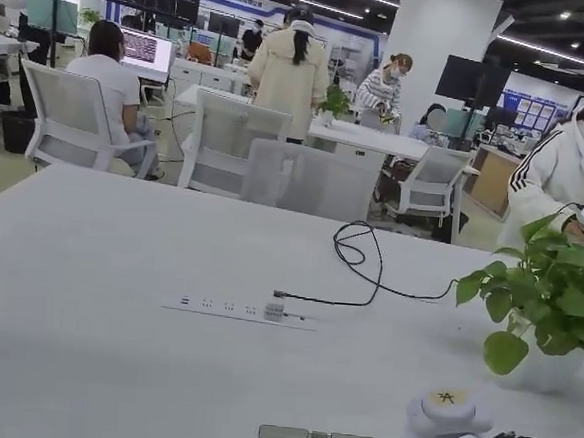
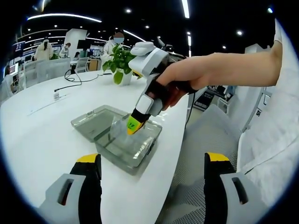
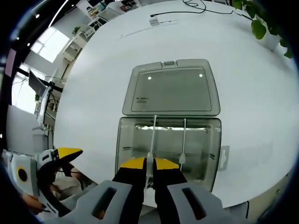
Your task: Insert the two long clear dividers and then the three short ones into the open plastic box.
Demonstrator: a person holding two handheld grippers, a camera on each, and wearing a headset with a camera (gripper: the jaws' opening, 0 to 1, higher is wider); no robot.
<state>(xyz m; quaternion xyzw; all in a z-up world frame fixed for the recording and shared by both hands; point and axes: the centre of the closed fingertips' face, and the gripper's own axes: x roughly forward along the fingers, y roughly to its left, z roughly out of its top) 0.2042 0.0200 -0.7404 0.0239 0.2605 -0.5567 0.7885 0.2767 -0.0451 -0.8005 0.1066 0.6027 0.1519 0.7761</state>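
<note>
Right gripper point(image 3: 150, 163) was pinched shut on the near end of one long divider point(image 3: 153, 135), which stood in the open box point(image 3: 122, 144) directly ahead of its jaws, lid point(image 3: 170, 88) flat beyond. Second long divider point(image 3: 183, 140) stood just right of it, seemingly seated. Left gripper point(image 2: 153, 157) had jaws wide apart, nothing held, box ahead. Probably on the last of the long pair; three short ones remained.

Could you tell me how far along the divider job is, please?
One long clear divider already stands in the open plastic box. The right gripper is shut on the second long divider, holding it upright in the box beside the first. The left gripper is open, off the box. The three short dividers remain to go in.
</note>
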